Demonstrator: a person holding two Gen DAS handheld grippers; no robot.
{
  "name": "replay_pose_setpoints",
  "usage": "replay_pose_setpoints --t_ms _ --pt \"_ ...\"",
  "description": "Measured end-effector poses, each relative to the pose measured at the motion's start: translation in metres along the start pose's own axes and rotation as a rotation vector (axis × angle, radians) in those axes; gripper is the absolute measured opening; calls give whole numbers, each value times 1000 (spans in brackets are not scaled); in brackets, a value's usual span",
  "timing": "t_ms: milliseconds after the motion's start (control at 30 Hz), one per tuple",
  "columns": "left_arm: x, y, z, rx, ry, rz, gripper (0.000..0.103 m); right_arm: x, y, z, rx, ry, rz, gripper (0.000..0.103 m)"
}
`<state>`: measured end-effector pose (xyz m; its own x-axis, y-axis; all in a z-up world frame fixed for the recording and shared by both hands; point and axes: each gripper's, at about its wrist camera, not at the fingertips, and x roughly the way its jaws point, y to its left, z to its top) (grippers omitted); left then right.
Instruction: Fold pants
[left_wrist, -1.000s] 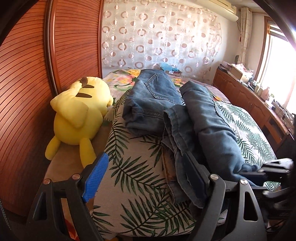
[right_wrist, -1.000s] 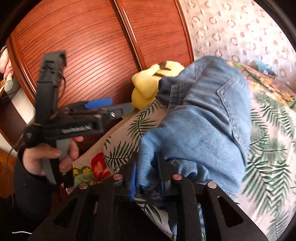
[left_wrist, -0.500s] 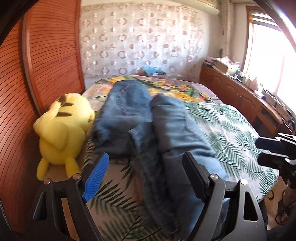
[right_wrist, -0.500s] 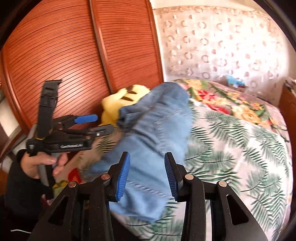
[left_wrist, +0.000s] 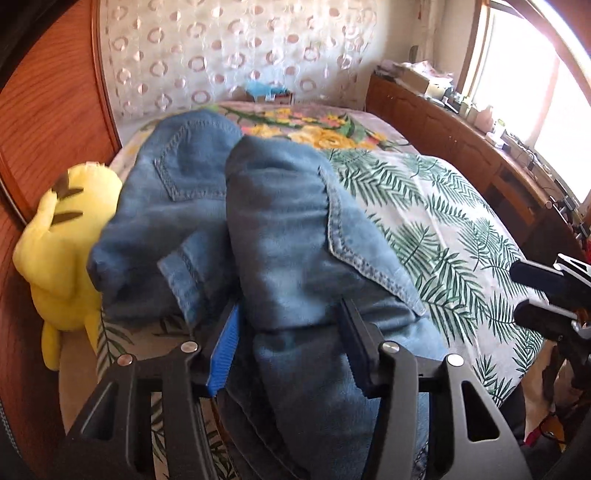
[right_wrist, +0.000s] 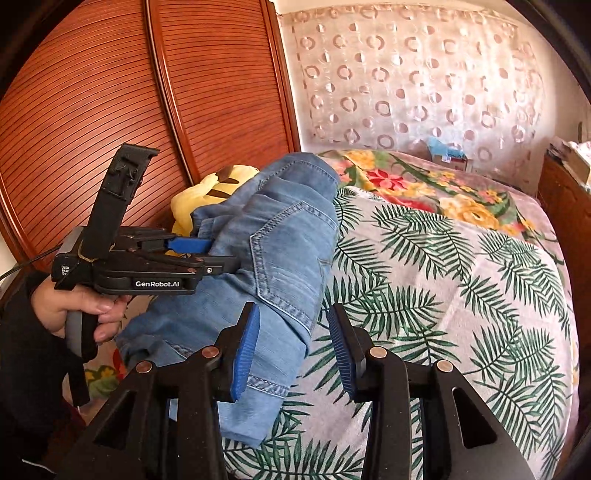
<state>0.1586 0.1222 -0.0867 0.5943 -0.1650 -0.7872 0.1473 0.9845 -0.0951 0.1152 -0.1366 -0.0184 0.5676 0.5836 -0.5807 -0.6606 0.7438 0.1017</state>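
Observation:
Blue jeans (left_wrist: 280, 221) lie folded lengthwise on the leaf-print bed cover (left_wrist: 436, 229), back pocket up. My left gripper (left_wrist: 291, 343) has its jaws around the near fold of denim, closing on it. In the right wrist view the left gripper (right_wrist: 218, 254) reaches into the jeans (right_wrist: 280, 251) from the left, its tips buried in the cloth. My right gripper (right_wrist: 293, 347) is open and empty, just above the jeans' near right edge.
A yellow plush toy (left_wrist: 62, 236) lies left of the jeans against the wooden wardrobe doors (right_wrist: 110, 110). A wooden sideboard (left_wrist: 461, 140) runs along the right under the window. The right gripper's body (left_wrist: 550, 291) shows at the right edge.
The right gripper let go of the jeans and opened, drawing back. The left gripper moved in over the jeans and its jaws narrowed around the near fold.

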Motion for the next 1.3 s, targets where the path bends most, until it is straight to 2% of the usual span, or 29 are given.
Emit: replay_pose_setpoints --t_ms 67,100,167,200,400,500,733,833,933,1000,1033,1100,1133,1167,1200,1233,1300 --pt "0 -1 -7 3 4 1 50 3 -3 1 6 0 2 40" --pt "0 -2 -10 7 2 -6 34 5 -4 1 8 1 4 40" --pt "-5 -5 -15 17 -14 -5 11 8 -5 2 12 0 4 40" --pt "-10 -8 -19 25 -31 -2 9 10 -6 2 13 -1 5 40" --pt "-51 -6 -32 14 -118 -14 7 24 -9 7 9 -2 18 40" --pt "-59 -3 -45 12 -125 -1 7 34 -8 11 2 0 25 40" --pt "-31 11 -55 -24 -71 23 7 79 -4 23 -50 39 76 41" --pt "-25 13 -52 -31 -63 23 7 102 -6 31 -65 68 87 49" --pt "-25 14 -49 -43 -56 32 15 122 -10 38 -81 91 88 54" --pt "-27 14 -47 -39 -58 65 29 128 -14 43 -85 96 104 56" --pt "-28 14 -45 -35 -61 81 32 130 -16 46 -86 96 108 56" --pt "-29 17 -43 -37 -67 95 51 132 -20 51 -84 96 118 58" --pt "-29 18 -41 -40 -73 104 54 135 -22 53 -83 98 126 59" --pt "-29 20 -41 -40 -76 110 63 136 -23 54 -84 101 134 60" --pt "-28 21 -39 -44 -81 111 78 139 -25 55 -85 104 142 63" --pt "-27 24 -37 -55 -85 104 83 143 -26 56 -85 110 149 64" --pt "-21 30 -35 -76 -78 92 85 154 -26 57 -85 120 161 69"
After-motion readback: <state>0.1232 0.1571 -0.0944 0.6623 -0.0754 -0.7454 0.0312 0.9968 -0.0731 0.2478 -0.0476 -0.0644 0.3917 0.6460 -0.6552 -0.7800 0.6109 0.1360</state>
